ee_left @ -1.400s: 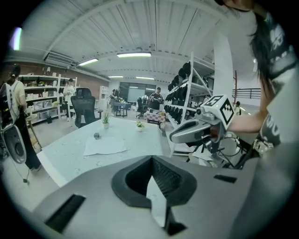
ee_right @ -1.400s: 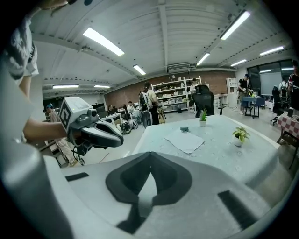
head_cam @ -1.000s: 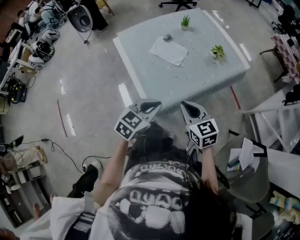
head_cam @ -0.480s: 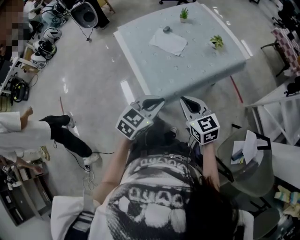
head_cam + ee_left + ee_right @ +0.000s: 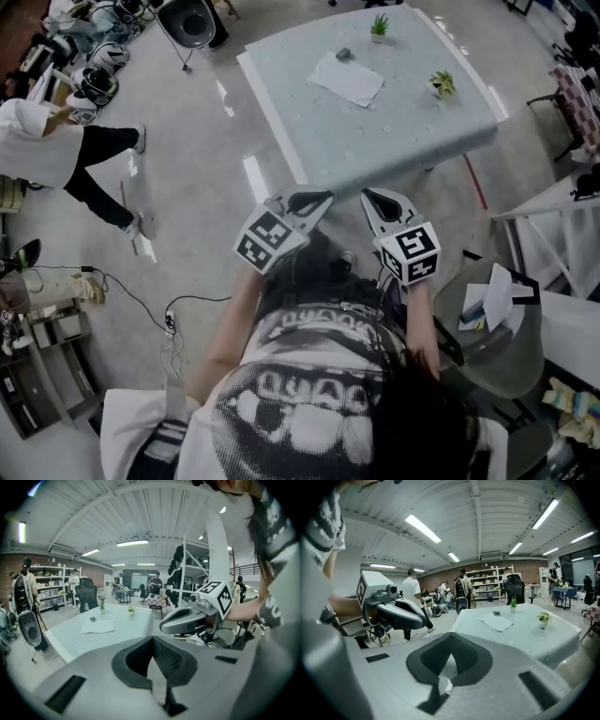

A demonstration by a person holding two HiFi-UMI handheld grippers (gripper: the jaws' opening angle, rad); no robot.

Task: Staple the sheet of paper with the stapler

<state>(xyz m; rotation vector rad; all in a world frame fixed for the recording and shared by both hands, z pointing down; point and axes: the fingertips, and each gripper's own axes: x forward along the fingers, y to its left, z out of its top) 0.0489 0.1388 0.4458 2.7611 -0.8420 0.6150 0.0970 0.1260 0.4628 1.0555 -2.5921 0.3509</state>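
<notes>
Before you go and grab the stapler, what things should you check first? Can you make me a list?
1. Paper ready: ok. The sheet of paper lies flat on the table.
2. Stapler in sight: ok. The stapler sits at the paper's far edge.
3. Grippers empty: ok. Nothing is in the left gripper or the right gripper.
4. Jaws open for grabbing: not ok. Both pairs are shut.
5. Close enough to reach: not ok. Both grippers hang over the floor, short of the table's near edge.
6. Way clear: ok. The two plants stand apart from the paper.
</notes>
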